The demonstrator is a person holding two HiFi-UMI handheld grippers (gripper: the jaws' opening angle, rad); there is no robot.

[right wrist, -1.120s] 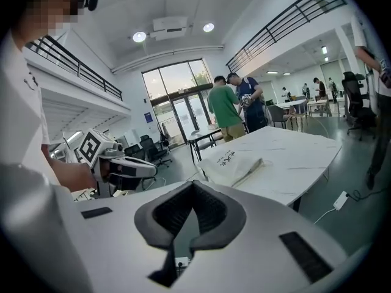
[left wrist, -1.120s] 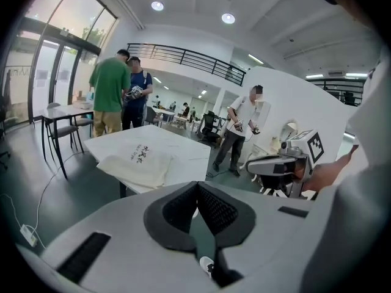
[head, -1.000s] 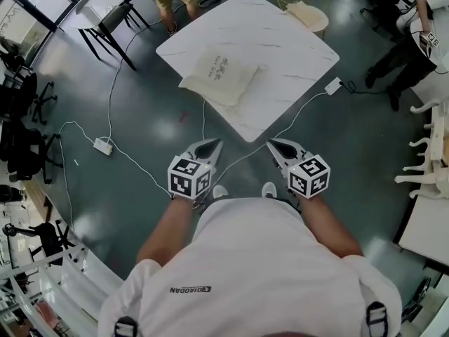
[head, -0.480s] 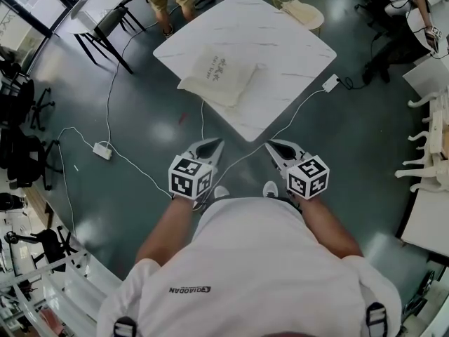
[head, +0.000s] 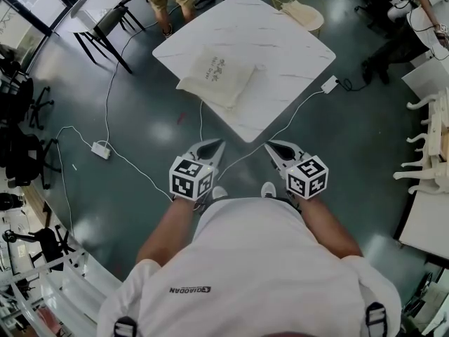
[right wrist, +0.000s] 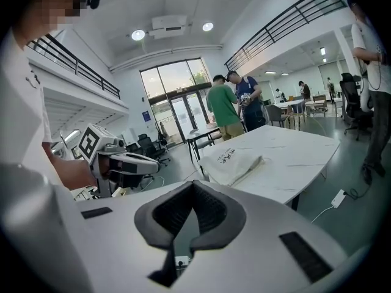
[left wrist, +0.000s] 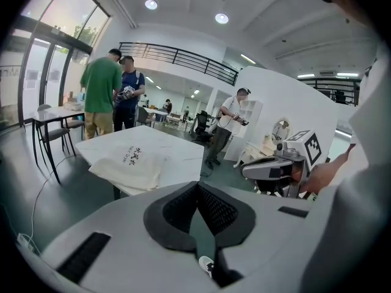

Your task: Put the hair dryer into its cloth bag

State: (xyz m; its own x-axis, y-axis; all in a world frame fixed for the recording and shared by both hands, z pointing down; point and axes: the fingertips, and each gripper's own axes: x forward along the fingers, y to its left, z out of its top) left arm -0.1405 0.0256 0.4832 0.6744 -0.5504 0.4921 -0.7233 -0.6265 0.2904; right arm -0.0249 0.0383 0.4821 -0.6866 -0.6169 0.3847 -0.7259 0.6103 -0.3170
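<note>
cloth bag (head: 216,76): upper centre, flat on white table (head: 280,48), dark print unreadable | left gripper (head: 215,144): mid-frame, jaws pressed together, empty | right gripper (head: 272,146): same, below table edge

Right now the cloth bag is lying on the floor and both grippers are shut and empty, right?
No: the cloth bag lies on the white table, not the floor, as the head view shows. The left gripper and right gripper are shut and empty.

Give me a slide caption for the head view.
Left tongs and right tongs shut and empty, held short of the white table where the cloth bag lies at one edge.
</note>
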